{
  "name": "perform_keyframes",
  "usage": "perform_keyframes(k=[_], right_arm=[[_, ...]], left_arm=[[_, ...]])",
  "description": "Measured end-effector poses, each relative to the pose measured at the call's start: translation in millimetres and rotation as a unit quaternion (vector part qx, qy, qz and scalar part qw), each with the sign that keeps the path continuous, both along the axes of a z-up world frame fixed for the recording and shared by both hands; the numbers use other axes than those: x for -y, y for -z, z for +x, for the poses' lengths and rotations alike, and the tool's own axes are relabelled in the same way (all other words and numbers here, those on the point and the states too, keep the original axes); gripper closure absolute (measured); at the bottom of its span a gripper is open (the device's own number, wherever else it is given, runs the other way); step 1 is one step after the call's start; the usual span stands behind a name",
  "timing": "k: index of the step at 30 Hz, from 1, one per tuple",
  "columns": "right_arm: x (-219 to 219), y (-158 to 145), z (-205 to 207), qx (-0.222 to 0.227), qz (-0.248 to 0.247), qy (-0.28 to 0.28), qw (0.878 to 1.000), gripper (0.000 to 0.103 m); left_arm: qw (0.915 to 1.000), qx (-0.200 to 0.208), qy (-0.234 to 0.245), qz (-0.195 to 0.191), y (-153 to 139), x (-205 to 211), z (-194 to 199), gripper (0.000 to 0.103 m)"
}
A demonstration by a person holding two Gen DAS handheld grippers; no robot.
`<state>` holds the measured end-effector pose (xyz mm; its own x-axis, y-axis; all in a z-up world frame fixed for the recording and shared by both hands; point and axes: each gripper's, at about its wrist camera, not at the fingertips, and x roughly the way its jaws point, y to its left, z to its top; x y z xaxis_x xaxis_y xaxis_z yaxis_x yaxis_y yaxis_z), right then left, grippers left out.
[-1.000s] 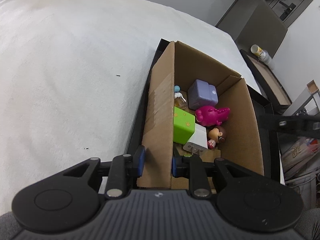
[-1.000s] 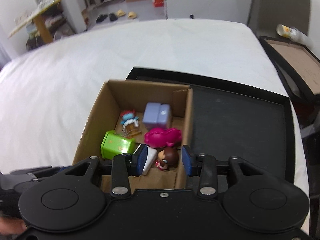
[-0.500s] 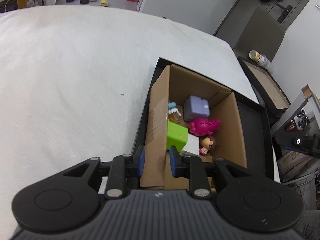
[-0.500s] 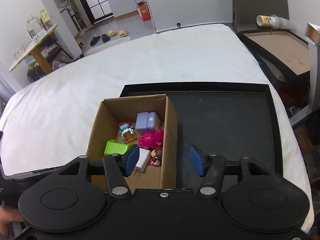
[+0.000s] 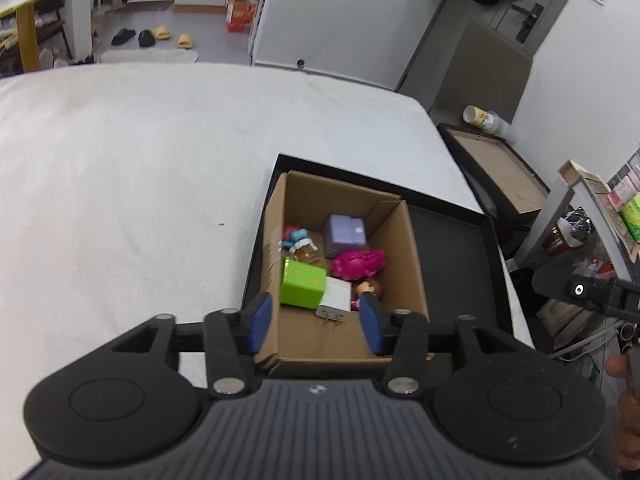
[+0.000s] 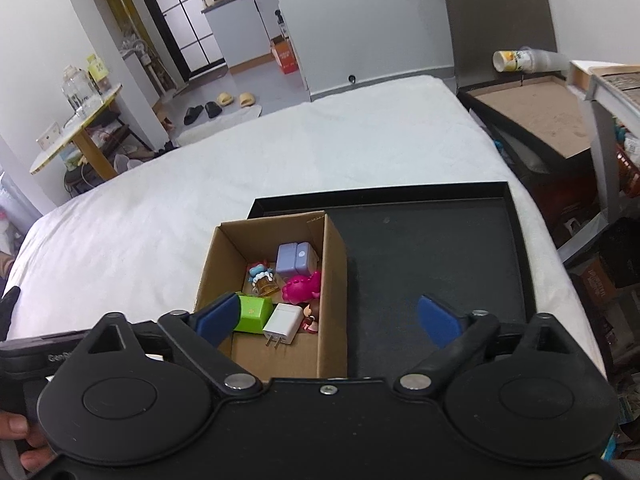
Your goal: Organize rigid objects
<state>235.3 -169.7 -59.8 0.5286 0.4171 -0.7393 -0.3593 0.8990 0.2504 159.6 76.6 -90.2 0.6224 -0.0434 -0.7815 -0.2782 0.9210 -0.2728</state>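
Note:
A cardboard box (image 5: 412, 256) (image 6: 334, 272) stands in the left part of a black tray (image 5: 460, 264) (image 6: 432, 256) on a white bed. Inside lie a green box (image 5: 302, 283) (image 6: 252, 314), a white charger (image 5: 336, 298) (image 6: 282, 322), a pink toy (image 5: 358, 264) (image 6: 302, 286), a lilac box (image 5: 344, 230) (image 6: 294, 258), a small doll (image 5: 370, 288) and a blue-topped figure (image 5: 296, 238) (image 6: 260, 274). My left gripper (image 5: 314, 326) is open and empty above the box's near end. My right gripper (image 6: 328, 320) is wide open and empty, above the box's right wall.
The white bed (image 5: 132, 184) spreads left and beyond the tray. Another shallow black tray with a brown floor (image 6: 536, 108) and a lying cup stack (image 6: 516, 58) sit off the bed's right. A shelf with clutter (image 5: 592, 216) stands at the right.
My left gripper let go of the box's left wall, opened and rose. My right gripper opened wider and pulled up and back. The box stays in the tray.

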Motion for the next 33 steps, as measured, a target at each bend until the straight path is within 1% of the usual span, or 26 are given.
perform_keyframes(k=[3,7,10,12,15,19,24,28,33], right_arm=[[10,-5,-10,0.005,0.004,0.008,1.0,0.0],[20,-12,-23,0.009,0.009,0.01,1.0,0.0],[28,-18,-32,0.014,0.013,0.016,1.0,0.0],[31,-22,-38,0.018,0.014,0.018,1.0,0.0],[35,-28,-47,0.022,0.016,0.018,0.999,0.0],[41,-39,-62,0.034,0.02,0.016,0.999,0.0],[48,-50,-81,0.048,0.03,0.012,0.998,0.0],[53,-56,-94,0.057,0.028,0.004,0.998,0.0],[60,-63,-104,0.051,0.025,0.016,0.998,0.0]], left_arm=[[0.9998,0.017,0.01,0.006,-15,10,-9,0.041],[0.9991,0.035,0.021,0.011,-32,25,-21,0.027],[0.9985,0.043,0.03,0.016,-43,35,-29,0.019],[0.9982,0.047,0.031,0.02,-51,41,-36,0.016],[0.998,0.051,0.031,0.021,-62,47,-44,0.014],[0.9969,0.06,0.032,0.039,-78,57,-56,0.008],[0.9964,0.066,0.032,0.043,-90,64,-69,0.003],[0.9954,0.067,0.034,0.06,-97,71,-82,0.002],[0.9954,0.072,0.031,0.055,-106,73,-99,0.002]])
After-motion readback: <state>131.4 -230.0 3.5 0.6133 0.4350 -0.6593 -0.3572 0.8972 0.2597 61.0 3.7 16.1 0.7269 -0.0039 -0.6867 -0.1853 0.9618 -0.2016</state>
